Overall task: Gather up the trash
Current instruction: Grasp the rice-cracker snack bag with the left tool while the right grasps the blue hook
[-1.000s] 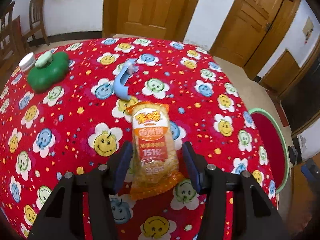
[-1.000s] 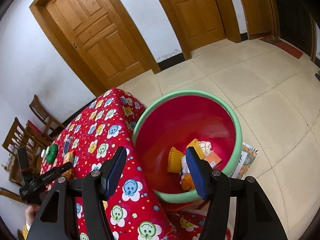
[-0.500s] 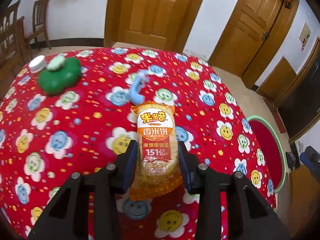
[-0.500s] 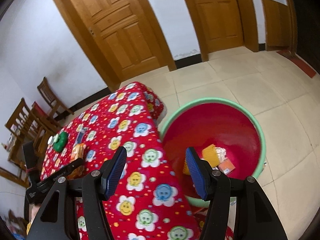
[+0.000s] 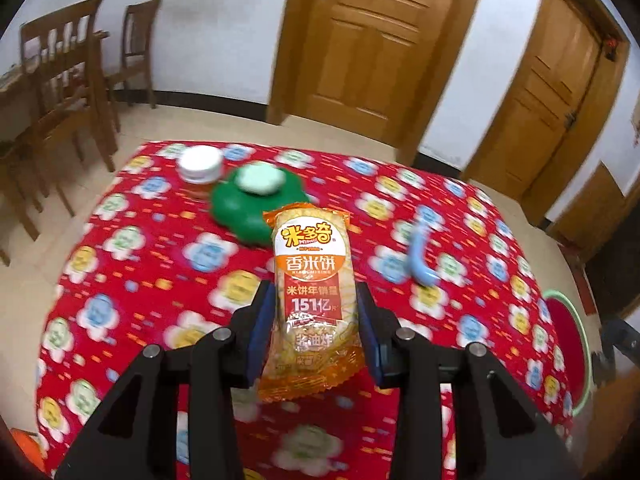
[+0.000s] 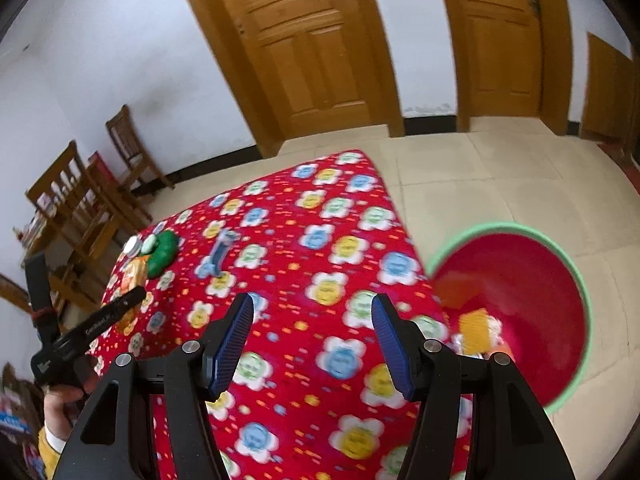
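My left gripper [image 5: 316, 320] is shut on an orange rice-cracker packet [image 5: 310, 276] and holds it upright above the red flowered tablecloth [image 5: 140, 280]. The packet also shows in the right wrist view [image 6: 132, 280], with the left gripper [image 6: 120, 308] at the table's far left. My right gripper [image 6: 312, 340] is open and empty above the near part of the table. A red basin with a green rim [image 6: 576, 272] stands on the floor to the right of the table and holds several wrappers [image 6: 474, 330]. Its edge shows in the left wrist view [image 5: 576, 332].
A green frog-shaped toy [image 5: 248, 204], a white-lidded jar [image 5: 200, 166] and a light blue curved tool [image 5: 418, 252] lie on the table. Wooden chairs [image 5: 68, 76] stand at the left. Wooden doors [image 5: 372, 40] line the far wall. Tiled floor [image 6: 480, 184] surrounds the basin.
My left gripper has lifted the packet off the table and tilted up. My right gripper has swung left, away from the basin and over the table, still open.
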A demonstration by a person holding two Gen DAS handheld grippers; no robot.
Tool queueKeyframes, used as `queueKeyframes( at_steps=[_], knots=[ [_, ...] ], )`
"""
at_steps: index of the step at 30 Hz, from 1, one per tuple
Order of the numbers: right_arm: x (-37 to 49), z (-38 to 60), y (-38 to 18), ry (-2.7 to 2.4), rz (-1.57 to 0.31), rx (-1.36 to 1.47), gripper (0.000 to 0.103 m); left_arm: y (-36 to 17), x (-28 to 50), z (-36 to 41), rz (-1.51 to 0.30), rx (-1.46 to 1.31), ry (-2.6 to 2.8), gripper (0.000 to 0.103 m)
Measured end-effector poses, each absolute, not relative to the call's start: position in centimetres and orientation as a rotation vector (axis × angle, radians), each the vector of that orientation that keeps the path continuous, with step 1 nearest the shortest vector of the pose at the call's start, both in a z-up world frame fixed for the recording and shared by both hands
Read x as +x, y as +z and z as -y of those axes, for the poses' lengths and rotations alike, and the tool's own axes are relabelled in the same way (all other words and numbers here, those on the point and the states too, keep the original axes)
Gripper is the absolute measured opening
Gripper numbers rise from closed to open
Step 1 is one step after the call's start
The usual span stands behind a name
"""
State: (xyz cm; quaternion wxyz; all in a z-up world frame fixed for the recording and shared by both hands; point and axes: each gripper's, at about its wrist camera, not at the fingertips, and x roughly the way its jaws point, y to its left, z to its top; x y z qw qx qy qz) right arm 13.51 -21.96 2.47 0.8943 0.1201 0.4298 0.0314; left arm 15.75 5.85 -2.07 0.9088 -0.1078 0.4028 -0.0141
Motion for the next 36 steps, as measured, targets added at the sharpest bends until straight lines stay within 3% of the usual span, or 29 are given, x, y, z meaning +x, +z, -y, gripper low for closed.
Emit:
queueKeyframes(
  at_steps=[8,22,36],
  knots=[
    [17.7,15.5,0.7,0.140,-0.909,0.196,0.063,-3.3,16.4,-10.3,-0.782,-0.289,0.070,0.040],
    [24.1,8.4,-5.0,0.196,-0.983,0.125,0.063,-5.8,16.8,-11.3,-0.793,-0.321,0.072,0.040],
    [26.3,6.0,-8.2,0.183,-0.986,0.073,0.037,-6.1,16.8,-11.7,-0.795,-0.341,0.071,0.040]
  ],
)
